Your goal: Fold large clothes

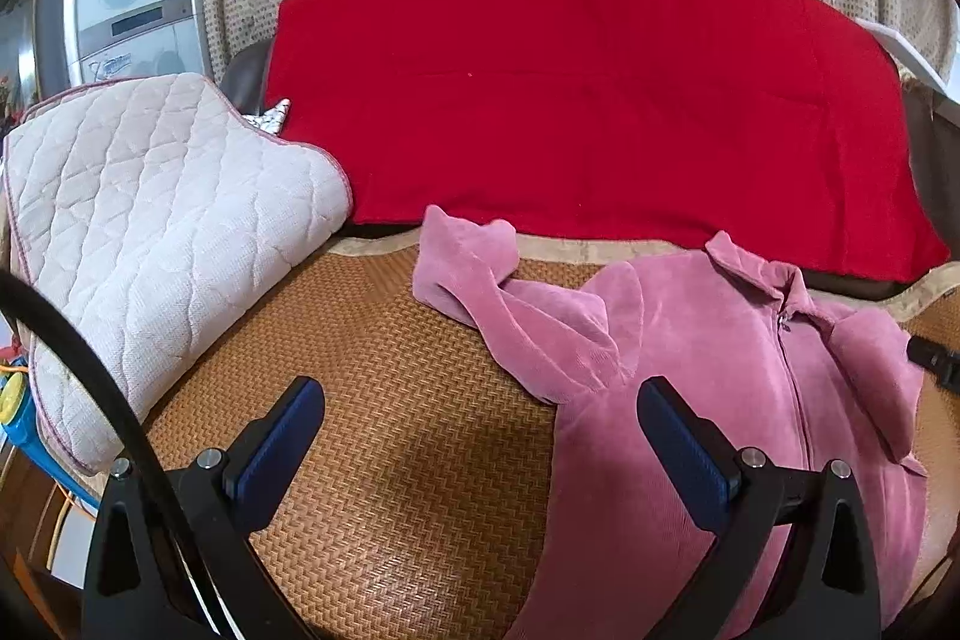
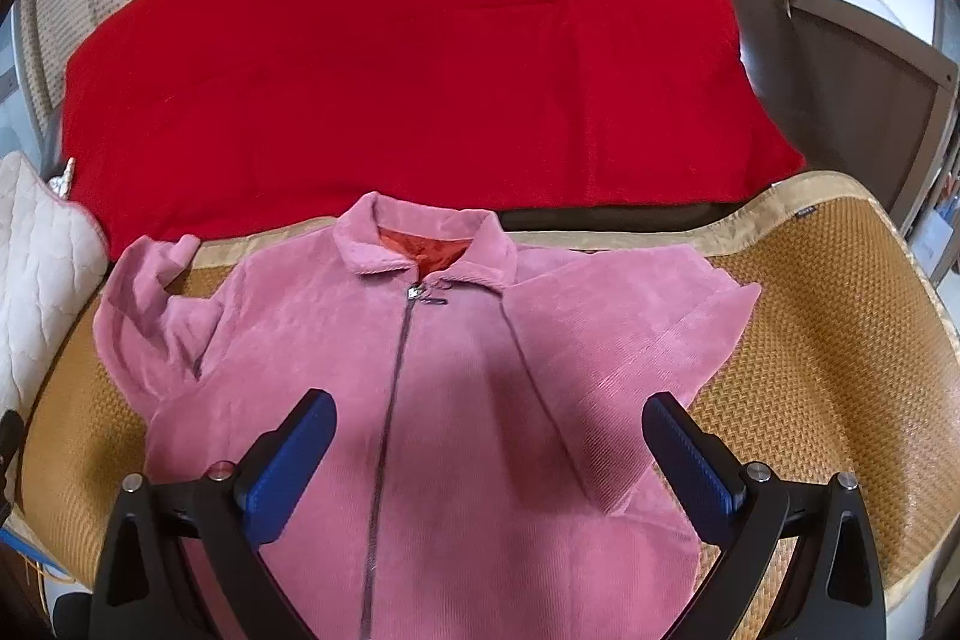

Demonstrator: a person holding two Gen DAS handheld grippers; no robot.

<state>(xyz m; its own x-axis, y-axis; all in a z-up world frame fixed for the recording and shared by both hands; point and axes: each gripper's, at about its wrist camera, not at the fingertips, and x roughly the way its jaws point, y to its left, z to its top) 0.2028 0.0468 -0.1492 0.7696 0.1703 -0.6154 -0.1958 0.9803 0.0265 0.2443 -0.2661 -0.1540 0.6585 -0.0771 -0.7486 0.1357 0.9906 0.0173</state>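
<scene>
Left gripper (image 1: 480, 415): black angular frame, blue ribbed fingers (image 1: 276, 439), silver screws (image 1: 211, 458), black cable (image 1: 90, 358) looping past. Right gripper (image 2: 487, 427): same black frame, blue ribbed pads (image 2: 690, 466), silver screws (image 2: 757, 472).

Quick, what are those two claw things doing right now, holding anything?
Left gripper: open, holding nothing, above the woven mat.
Right gripper: open, holding nothing, over the pink jacket.

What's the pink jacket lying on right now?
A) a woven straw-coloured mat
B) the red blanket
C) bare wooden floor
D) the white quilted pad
A: the pink jacket is spread front-up on the woven mat, with the red blanket beyond its collar and the white quilted pad off to one side.
</scene>
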